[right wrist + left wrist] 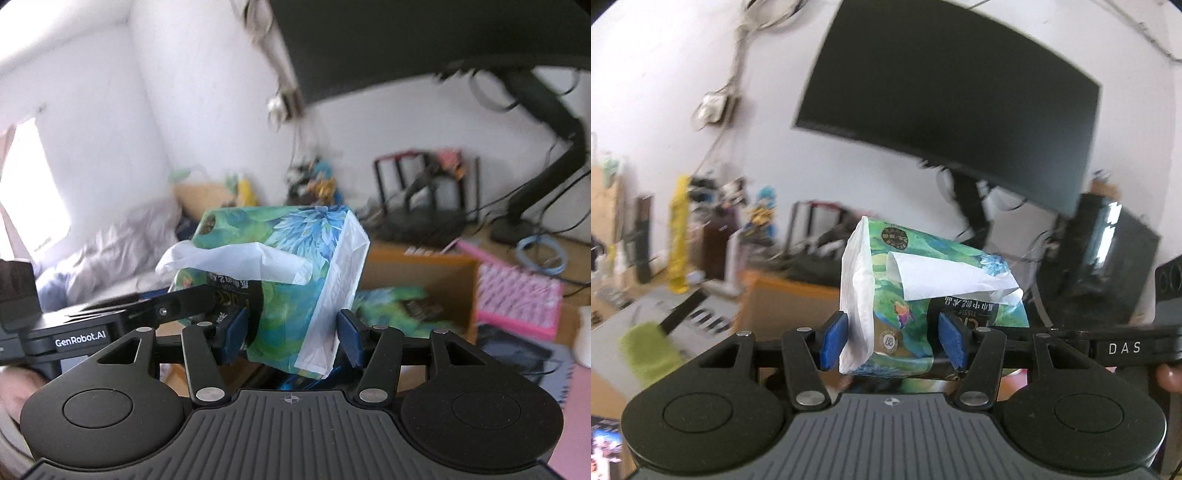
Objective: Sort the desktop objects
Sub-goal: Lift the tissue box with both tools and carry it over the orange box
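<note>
While both blue-padded jaws pinch opposite ends of the tissue pack (905, 291), left hand-held gripper (892, 341) and right hand-held gripper (291, 338) hold it aloft above the cardboard box (417, 273), clear of its edges.

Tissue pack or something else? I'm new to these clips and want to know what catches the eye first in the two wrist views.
The green and blue tissue pack stands out first: it sits mid-frame in both views, held in the air by the left tool and the right tool together, with a white tissue sticking out. Behind and above it hangs a big dark monitor against the white wall.
</note>
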{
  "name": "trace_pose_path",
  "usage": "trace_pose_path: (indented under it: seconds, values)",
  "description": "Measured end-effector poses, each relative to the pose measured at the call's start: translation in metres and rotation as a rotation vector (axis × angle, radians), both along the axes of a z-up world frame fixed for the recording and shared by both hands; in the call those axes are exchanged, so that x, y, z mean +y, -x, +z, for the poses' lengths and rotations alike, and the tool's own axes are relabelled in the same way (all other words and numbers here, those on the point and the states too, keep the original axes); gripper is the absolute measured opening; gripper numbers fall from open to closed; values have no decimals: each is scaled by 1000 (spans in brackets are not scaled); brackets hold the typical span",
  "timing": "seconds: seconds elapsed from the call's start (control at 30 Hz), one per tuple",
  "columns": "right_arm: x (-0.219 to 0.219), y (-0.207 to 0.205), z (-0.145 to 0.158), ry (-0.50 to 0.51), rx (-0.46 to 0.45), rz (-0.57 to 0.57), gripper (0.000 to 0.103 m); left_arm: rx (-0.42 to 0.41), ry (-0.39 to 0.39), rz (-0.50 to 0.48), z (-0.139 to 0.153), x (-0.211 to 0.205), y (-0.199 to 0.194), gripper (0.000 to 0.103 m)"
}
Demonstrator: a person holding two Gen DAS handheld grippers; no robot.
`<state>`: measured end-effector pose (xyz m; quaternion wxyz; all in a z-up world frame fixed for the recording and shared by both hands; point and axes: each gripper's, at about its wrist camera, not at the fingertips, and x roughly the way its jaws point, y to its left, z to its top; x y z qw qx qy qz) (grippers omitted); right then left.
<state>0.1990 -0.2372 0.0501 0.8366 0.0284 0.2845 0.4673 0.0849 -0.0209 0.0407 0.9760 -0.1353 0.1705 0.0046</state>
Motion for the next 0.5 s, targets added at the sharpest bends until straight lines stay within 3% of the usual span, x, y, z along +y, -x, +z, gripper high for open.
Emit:
trace_pose_path:
  seconds: [0.33,0.5]
  values:
    - [48,3,-36,174,107,45,59,131,18,-2,-32,22,-14,56]
    - [63,8,-49,228,142,61,65,132,12,-6,-44,24,-16,61]
